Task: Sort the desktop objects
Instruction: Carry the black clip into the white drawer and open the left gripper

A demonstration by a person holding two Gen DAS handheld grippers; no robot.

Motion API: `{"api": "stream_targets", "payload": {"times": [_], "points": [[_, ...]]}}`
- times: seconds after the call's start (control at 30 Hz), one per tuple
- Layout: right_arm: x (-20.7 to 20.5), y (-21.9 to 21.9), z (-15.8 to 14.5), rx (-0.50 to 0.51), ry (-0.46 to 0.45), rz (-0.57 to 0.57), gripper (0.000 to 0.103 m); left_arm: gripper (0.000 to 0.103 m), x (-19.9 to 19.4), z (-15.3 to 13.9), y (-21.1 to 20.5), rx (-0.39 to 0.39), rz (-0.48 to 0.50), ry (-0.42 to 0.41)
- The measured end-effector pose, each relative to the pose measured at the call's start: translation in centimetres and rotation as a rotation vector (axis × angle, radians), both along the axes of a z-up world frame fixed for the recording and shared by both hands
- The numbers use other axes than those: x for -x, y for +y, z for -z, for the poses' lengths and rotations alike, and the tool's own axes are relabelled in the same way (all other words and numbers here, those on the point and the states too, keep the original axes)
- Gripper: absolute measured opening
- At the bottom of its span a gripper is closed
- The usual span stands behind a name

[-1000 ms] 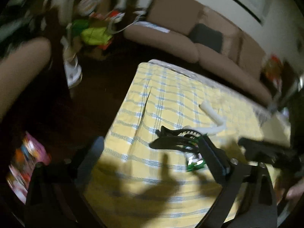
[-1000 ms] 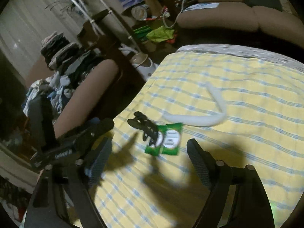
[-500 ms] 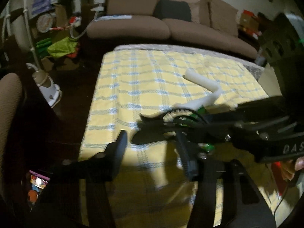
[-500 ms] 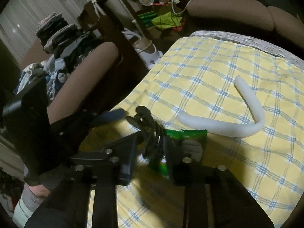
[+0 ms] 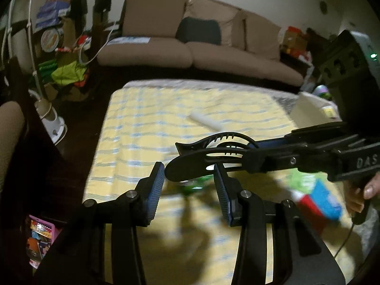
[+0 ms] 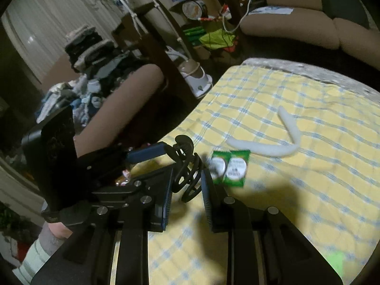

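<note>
A black plastic claw hair clip (image 5: 209, 156) hangs above the yellow checked tablecloth (image 6: 308, 190), pinched by the right gripper (image 6: 186, 185), long axis crosswise; the left gripper (image 5: 188, 190), fingers spread, sits just beneath it, above a green sachet (image 6: 231, 167)

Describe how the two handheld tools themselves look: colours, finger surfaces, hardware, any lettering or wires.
Both are matte black plastic. The left tool and the right tool each have two flat fingers faced with ribbed blue pads, hinged on black links with silver screw heads. The right tool's body carries pale letters "DAS", and a thin dark cable hangs below its handle.
</note>
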State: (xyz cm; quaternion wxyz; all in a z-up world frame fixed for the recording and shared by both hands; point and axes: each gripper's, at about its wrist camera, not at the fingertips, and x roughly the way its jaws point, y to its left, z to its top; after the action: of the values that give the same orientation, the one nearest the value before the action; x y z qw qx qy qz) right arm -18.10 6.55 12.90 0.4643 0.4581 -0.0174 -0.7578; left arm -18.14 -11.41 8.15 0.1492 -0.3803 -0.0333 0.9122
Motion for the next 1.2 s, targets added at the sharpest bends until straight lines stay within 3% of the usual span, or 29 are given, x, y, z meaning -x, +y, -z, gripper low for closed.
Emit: {"api": "stream_targets", "payload": {"times": [0.17,0.37,0.6,0.77,0.87,1.2], "points": [[-3.8,7.8,-4.2,0.029,0.017,0.038,0.023,0.039,-4.2,-4.8,7.4,-0.012,0.109,0.021],[-8.7,22.2,-8.8,0.05,0.027,0.165,0.023,0.039,-8.5,-9.7,19.3,-0.05,0.262,0.059],[-12.1,36.7,-10.8,0.056,0.047,0.349,0.023,0.039,-10.4,-11.2,33.8,-0.059,0.379,0.024],[-11.9,44.3,-9.0,0.088,0.052,0.464,0.023,0.042,-9.8,-10.4,41.7,0.016,0.405,-0.014],[-10.5,46.6,-7.4,0.087,0.056,0.514,0.023,0.041,-7.8,-8.8,45.2,0.06,0.395,-0.05],[-4.5,50.2,-1.1,0.147,-0.017,0.639,0.023,0.042,-0.3,-3.5,49.2,0.132,0.353,-0.182]]}}
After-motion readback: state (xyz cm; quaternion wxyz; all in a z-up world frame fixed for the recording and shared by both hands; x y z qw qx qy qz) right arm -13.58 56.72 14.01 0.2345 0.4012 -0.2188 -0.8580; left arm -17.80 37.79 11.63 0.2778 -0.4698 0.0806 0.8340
